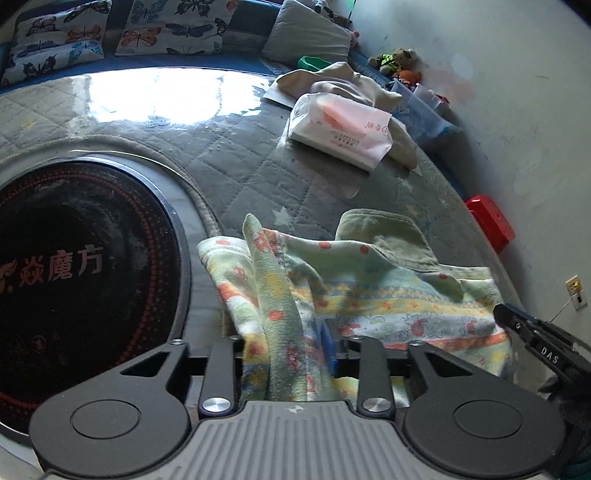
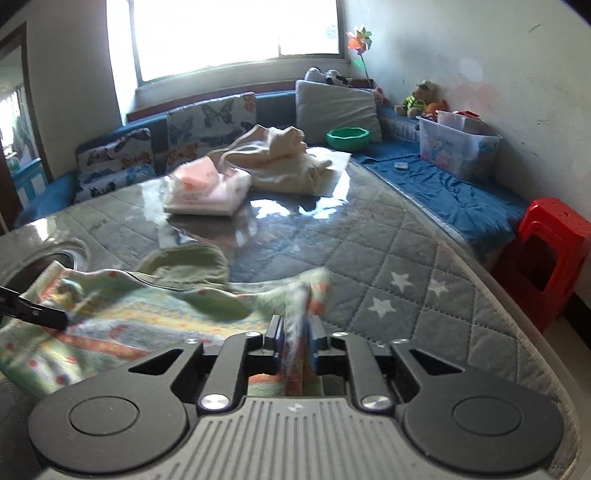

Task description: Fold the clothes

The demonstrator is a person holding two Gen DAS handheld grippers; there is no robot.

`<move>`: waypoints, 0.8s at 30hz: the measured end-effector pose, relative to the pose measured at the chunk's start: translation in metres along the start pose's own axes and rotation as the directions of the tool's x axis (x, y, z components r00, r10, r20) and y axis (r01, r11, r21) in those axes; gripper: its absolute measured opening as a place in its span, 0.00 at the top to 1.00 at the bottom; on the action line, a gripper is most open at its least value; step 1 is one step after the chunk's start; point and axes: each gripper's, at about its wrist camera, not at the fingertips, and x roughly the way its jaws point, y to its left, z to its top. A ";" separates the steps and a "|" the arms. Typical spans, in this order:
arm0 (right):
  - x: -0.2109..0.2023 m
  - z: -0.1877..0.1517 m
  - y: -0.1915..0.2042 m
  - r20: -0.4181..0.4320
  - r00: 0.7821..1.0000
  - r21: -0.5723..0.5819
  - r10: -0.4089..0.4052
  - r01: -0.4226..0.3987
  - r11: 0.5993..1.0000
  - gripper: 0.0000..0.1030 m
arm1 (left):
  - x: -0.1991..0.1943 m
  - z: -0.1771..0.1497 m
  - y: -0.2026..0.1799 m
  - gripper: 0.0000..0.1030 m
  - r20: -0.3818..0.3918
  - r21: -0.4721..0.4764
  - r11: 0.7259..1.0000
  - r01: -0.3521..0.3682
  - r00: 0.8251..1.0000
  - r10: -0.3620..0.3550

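While both tools pinch garment [image 1: 369, 295] edges, L tool [image 1: 295, 354] near hob [image 1: 85, 266]; R tool [image 2: 297, 332] grip thin; cloth may slip or drag onto hob.

I see the garment [image 1: 369, 291] lying on the quilted table cover [image 1: 229, 166], at the near edge. To its left, the round cooktop [image 1: 81, 266] sits recessed in the table. Behind the garment lies 1 tissue pack [image 1: 340, 129], with a cloth heap [image 1: 354, 88] directly behind it. Cushions [image 1: 173, 26] line the bench at the far side. To the right, 1 stool [image 2: 550, 254] stands beside the table, and 1 storage box [image 2: 458, 147] rests on the bench behind it.
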 end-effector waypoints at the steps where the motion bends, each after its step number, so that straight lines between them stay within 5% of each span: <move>1: 0.000 0.001 -0.001 0.001 1.000 0.000 -0.010 0.010 1.000 0.84 | -0.002 0.000 0.000 0.56 0.007 0.007 1.000 -0.008 1.000 0.008; 6: 0.003 0.007 0.007 0.008 1.000 -0.025 0.013 -0.013 1.000 0.70 | -0.012 0.006 0.003 0.55 0.040 0.028 0.999 -0.032 0.999 0.031; 18: 0.028 0.021 0.046 -0.015 0.993 -0.102 0.117 -0.118 0.988 0.67 | -0.021 0.024 -0.001 0.55 0.124 0.047 0.990 -0.137 0.984 0.130; 24: 0.044 0.019 0.061 -0.044 0.990 -0.127 0.137 -0.141 0.982 0.64 | -0.016 0.026 -0.016 0.56 0.115 0.085 0.993 -0.081 0.991 0.071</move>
